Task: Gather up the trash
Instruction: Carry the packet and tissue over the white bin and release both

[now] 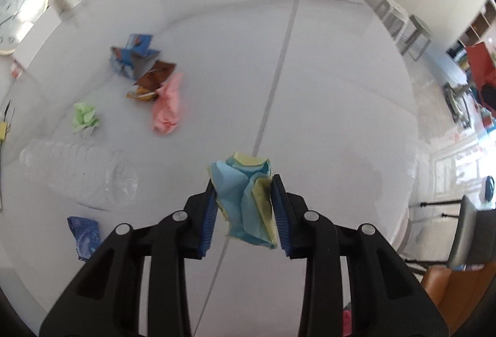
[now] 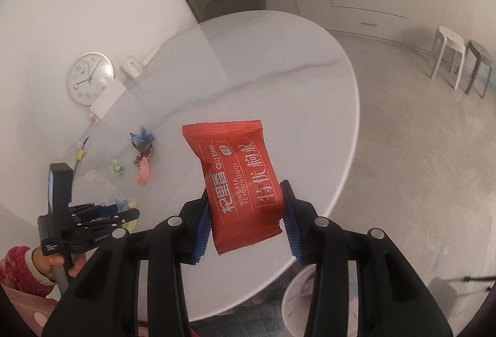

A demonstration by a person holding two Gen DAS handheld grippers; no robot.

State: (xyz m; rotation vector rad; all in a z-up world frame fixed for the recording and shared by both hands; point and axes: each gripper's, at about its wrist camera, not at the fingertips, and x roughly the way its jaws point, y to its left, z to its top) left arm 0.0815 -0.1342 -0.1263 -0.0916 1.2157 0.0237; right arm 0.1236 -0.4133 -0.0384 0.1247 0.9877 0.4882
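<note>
Left gripper (image 1: 245, 200) clamped on a crumpled wad of blue and yellow paper (image 1: 246, 200), blue pads pressed against both sides of it, wad lifted just clear of the white table (image 1: 325, 89), over the grey seam that crosses the top; right gripper (image 2: 246, 213) clamped on a red snack packet (image 2: 240, 182) with white lettering, jaws narrow and pinching its lower half, packet tilted and raised above the table's near rounded edge, well apart from the rest of the litter. Still lying on the table, toward the wall-side edge: a folded blue wrapper (image 1: 133, 55), a brown wrapper (image 1: 152, 81) touching it, a pink paper wad (image 1: 167, 106) against the brown one, a green paper wad (image 1: 84, 117) a little apart; nearer, a clear plastic bottle (image 1: 80, 172) on its side and a dark blue wrapper (image 1: 83, 236) just beside the left gripper's arm. Round clock (image 2: 90, 78) leaning against the wall at the table's far edge; hand (image 2: 59, 262) in a pink knitted sleeve (image 2: 14, 265) gripping the left gripper's handle at the lower left of the right wrist view.
</note>
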